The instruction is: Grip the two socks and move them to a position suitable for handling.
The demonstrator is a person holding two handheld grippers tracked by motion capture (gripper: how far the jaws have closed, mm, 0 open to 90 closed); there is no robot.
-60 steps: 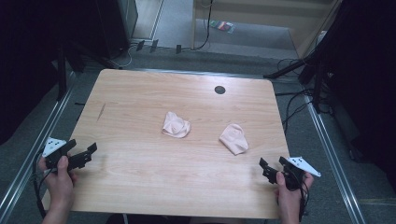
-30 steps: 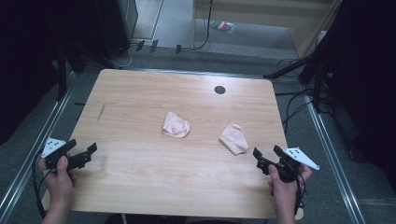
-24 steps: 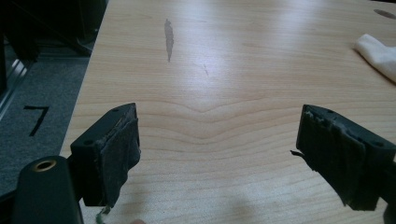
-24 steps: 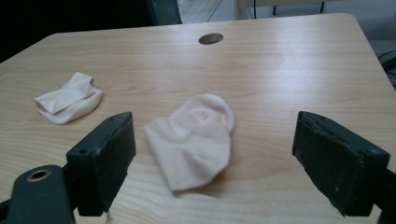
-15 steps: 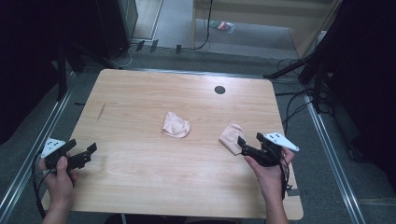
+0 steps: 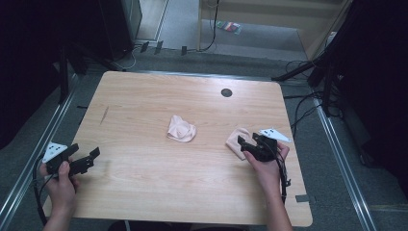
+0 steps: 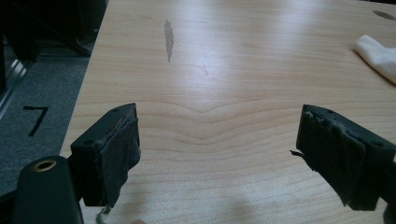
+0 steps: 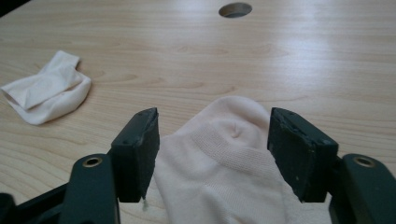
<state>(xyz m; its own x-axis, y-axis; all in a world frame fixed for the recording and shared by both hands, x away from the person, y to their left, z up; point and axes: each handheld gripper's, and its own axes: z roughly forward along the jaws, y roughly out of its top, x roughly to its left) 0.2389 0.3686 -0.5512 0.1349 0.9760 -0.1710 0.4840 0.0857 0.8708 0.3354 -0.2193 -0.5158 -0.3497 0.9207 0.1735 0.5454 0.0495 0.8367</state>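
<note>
Table [image 6: 144,192]: light wood-grain top with rounded corners, a round cable hole [image 6: 226,92] near the far edge. Two pale, soft knit socks on it, well apart: one crumpled sock [image 6: 181,129] mid-table, the near sock [image 6: 236,139] at the right. Right gripper [image 6: 243,144] is at the near sock, jaws straddling its ribbed fabric [image 8: 219,154] and just been closing, pads not yet pressing – looks like lining up a pinch. Left gripper [image 6: 92,156] hangs over bare wood at the left edge, jaws spread wide, nothing between, probably parked until needed
</note>
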